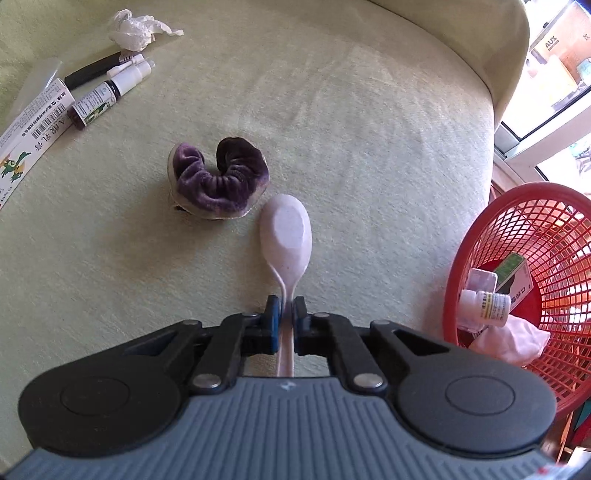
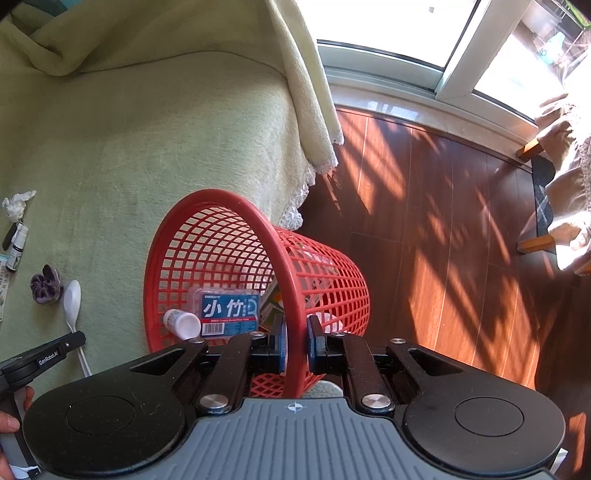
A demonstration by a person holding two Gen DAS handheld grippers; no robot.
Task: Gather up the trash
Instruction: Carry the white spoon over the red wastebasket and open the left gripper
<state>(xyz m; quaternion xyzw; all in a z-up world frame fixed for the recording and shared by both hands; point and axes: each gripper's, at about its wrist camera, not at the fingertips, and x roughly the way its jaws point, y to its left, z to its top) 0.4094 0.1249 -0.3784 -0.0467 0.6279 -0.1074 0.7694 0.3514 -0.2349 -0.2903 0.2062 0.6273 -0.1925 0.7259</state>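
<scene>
My left gripper (image 1: 287, 307) is shut on the handle of a white plastic spoon (image 1: 286, 230), whose bowl points away over the green sofa cover. A purple velvet scrunchie (image 1: 220, 178) lies just left of the bowl. My right gripper (image 2: 296, 345) is shut on the rim of the red mesh basket (image 2: 221, 236), tilted against the sofa edge. Inside the basket sit a white pill bottle (image 2: 181, 323), a blue floss-pick box (image 2: 227, 310) and crumpled tissue (image 1: 509, 339). The spoon (image 2: 72, 300) and scrunchie (image 2: 45, 285) also show at the left of the right wrist view.
At the far left of the sofa seat (image 1: 351, 122) lie a crumpled tissue (image 1: 136, 29), small dropper bottles (image 1: 107, 96), a black pen (image 1: 92, 72) and a long carton (image 1: 33, 133). Wooden floor (image 2: 443, 240) and a window lie right of the basket. A hand (image 2: 11, 417) holds the left gripper.
</scene>
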